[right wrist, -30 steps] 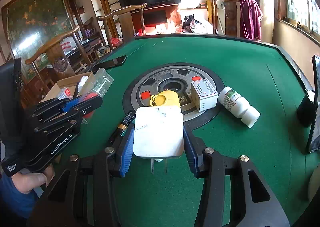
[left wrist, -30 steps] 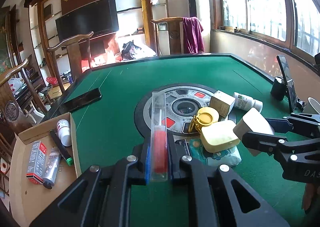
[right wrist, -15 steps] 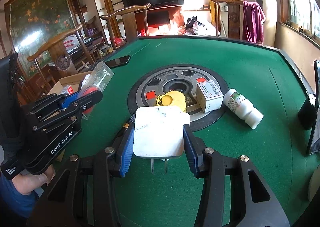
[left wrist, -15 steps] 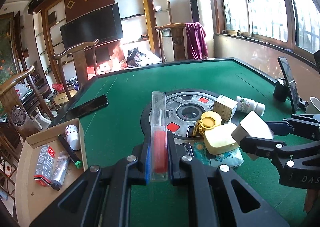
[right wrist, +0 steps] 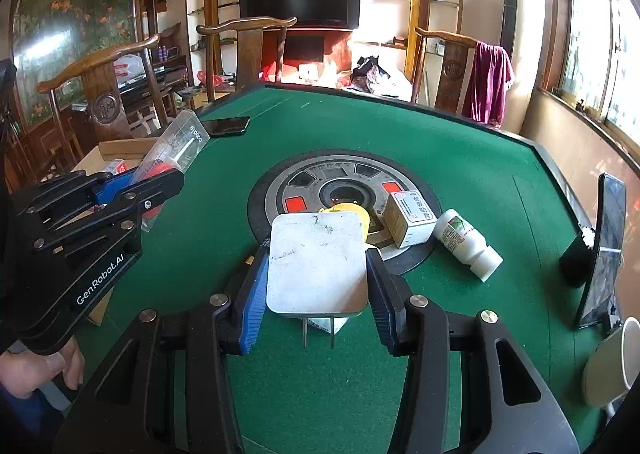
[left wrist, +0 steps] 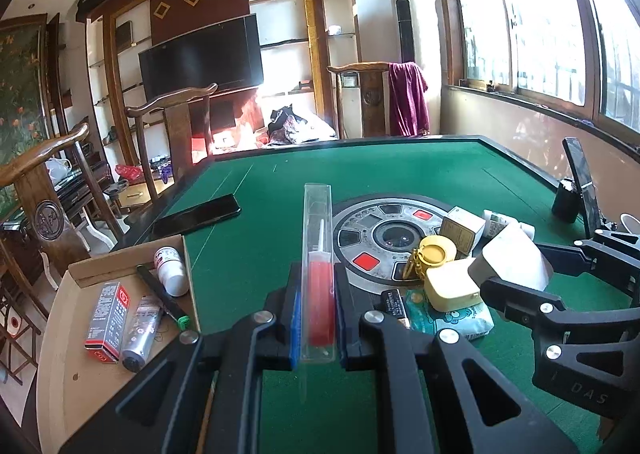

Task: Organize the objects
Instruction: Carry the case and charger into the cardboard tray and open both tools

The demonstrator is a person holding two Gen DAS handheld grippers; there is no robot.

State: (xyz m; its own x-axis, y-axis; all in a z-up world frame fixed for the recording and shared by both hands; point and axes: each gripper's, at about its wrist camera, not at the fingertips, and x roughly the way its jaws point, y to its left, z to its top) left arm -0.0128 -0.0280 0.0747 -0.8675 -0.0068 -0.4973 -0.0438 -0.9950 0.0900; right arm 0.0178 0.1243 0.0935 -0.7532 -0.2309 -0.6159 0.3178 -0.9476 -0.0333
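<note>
My left gripper (left wrist: 317,314) is shut on a clear plastic case (left wrist: 317,246) with a red item inside, held upright over the green table (left wrist: 260,238). That case (right wrist: 176,149) and the left gripper (right wrist: 160,181) show at the left of the right wrist view. My right gripper (right wrist: 316,286) is shut on a white plug adapter (right wrist: 318,262), its two prongs pointing down. From the left wrist, the adapter (left wrist: 510,256) hangs at the right in the right gripper (left wrist: 516,274). A cardboard box (left wrist: 80,354) at the table's left edge holds a red-and-white carton (left wrist: 107,308), a silver tube (left wrist: 142,326) and a white bottle (left wrist: 170,266).
On the table's round centre panel (right wrist: 336,189) lie a yellow round case (left wrist: 436,254), a yellow box (left wrist: 452,288), a small carton (right wrist: 410,217), a white bottle (right wrist: 466,244) and a tissue pack (left wrist: 460,320). A black phone (left wrist: 196,213) lies left; another phone (right wrist: 604,246) stands right, by a cup (right wrist: 612,362).
Both grippers have lifted and drawn back a little with their loads; the views tilt up, showing more of the room. The grips are unchanged.
</note>
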